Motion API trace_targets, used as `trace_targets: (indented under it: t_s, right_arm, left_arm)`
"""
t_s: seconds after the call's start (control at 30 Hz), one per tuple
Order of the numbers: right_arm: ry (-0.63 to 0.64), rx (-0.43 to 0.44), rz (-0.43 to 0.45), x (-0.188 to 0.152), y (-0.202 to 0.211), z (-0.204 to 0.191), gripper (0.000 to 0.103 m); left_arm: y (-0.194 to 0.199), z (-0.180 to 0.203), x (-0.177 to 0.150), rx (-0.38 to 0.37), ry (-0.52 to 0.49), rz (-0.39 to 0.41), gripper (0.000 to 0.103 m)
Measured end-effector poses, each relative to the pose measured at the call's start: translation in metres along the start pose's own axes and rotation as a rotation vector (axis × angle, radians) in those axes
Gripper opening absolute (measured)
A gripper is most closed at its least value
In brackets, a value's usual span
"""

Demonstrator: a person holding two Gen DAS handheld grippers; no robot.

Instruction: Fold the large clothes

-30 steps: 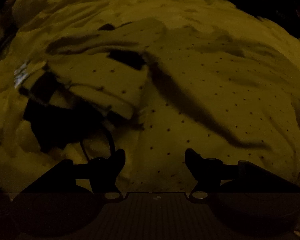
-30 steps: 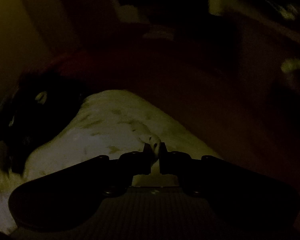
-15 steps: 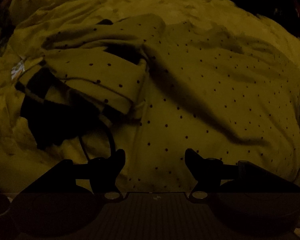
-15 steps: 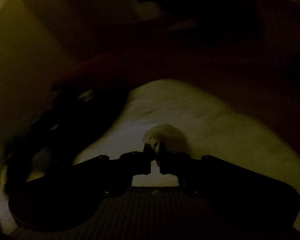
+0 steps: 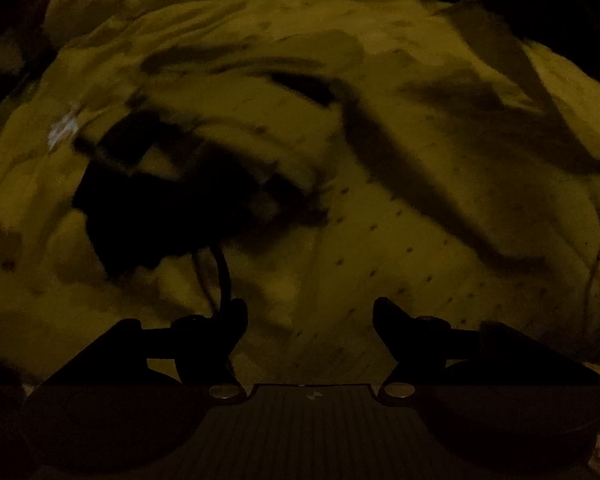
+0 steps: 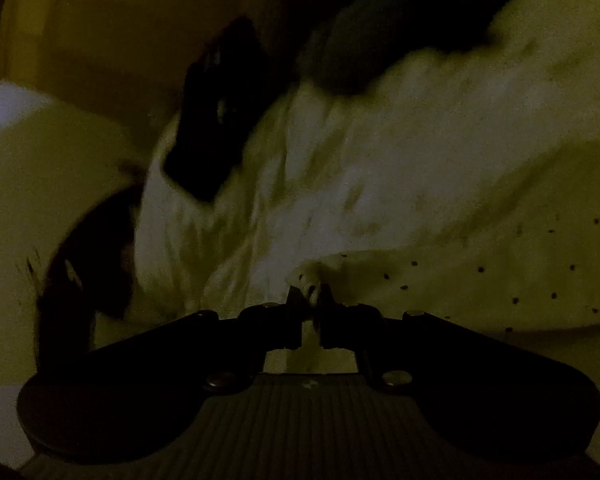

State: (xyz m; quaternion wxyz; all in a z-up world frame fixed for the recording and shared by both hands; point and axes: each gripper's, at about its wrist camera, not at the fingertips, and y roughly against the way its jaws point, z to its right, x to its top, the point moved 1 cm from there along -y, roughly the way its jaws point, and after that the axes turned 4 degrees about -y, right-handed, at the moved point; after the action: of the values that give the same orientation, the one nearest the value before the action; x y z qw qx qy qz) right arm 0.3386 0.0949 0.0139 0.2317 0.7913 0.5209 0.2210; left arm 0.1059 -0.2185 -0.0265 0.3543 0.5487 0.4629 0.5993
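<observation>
The scene is very dim. A pale garment with small dark dots (image 5: 420, 208) lies crumpled on a light bed cover, filling the left wrist view. My left gripper (image 5: 310, 312) is open and empty, hovering just above the dotted cloth. In the right wrist view my right gripper (image 6: 310, 300) is shut on a corner of the dotted garment (image 6: 480, 276), which stretches away to the right. The pinched edge bunches up between the fingertips.
A dark cloth piece (image 5: 160, 208) with a thin cord lies on the left of the garment. In the right wrist view a dark object (image 6: 216, 120) rests on the rumpled white bedding (image 6: 340, 168), and a pale wall (image 6: 100, 40) stands behind.
My right gripper has swung with the held corner, from facing the dark room to facing the bedding. The left view shifted slightly and blurred; the left gripper stays open.
</observation>
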Motion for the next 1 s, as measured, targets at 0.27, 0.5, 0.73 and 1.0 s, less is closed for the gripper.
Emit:
trace_targets:
  t_s: [0.27, 0.5, 0.73, 1.0]
  right_arm:
    - [-0.048, -0.057, -0.151, -0.064, -0.079, -0.020, 0.010]
    - [-0.051, -0.124, -0.247, -0.085, -0.079, -0.008, 0.058]
    - [0.206, -0.210, -0.122, -0.036, 0.002, 0.010, 0.060]
    - [0.507, -0.552, -0.012, -0.022, 0.062, 0.064, 0.052]
  left_arm:
    - [0.003, -0.037, -0.031, 0.025, 0.138, -0.019, 0.103]
    - [0.001, -0.039, -0.031, 0.017, 0.157, -0.020, 0.103]
    - [-0.008, -0.034, -0.019, -0.002, 0.143, -0.004, 0.103]
    - [-0.008, -0.014, 0.001, -0.002, 0.059, 0.019, 0.103]
